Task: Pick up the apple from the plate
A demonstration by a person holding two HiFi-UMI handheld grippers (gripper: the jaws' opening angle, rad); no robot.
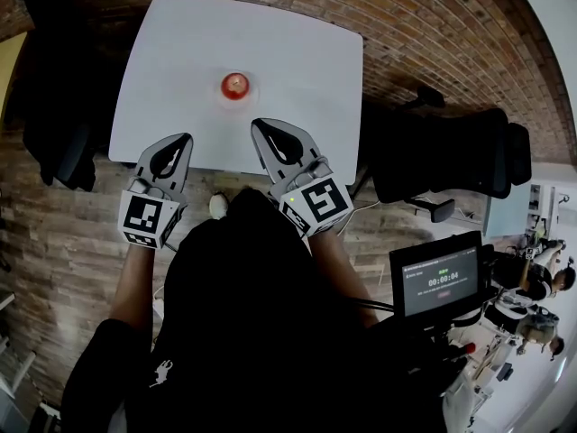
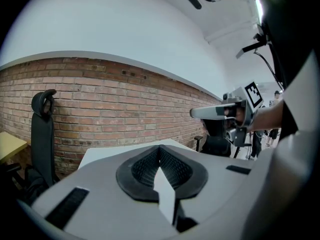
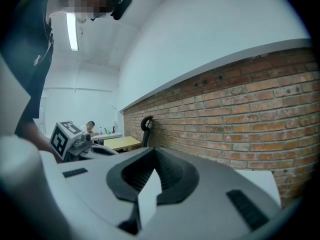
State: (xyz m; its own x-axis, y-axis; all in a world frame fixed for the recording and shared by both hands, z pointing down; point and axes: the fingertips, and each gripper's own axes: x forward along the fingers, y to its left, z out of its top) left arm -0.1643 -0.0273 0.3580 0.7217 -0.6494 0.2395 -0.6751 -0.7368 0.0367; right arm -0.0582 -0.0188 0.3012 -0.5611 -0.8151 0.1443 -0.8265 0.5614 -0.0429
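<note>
A red apple sits on a small white plate near the middle of the white table. Both grippers hover over the table's near edge, short of the plate. My left gripper is shut and empty, down and left of the apple. The right gripper, also shut with nothing in it, is just below the plate. In the left gripper view the jaws meet, and the right gripper shows beside them. The right gripper view shows closed jaws. Neither gripper view shows the apple.
Black office chairs stand left and right of the table. A brick wall runs behind it. A small screen sits at my lower right. People sit at desks far right.
</note>
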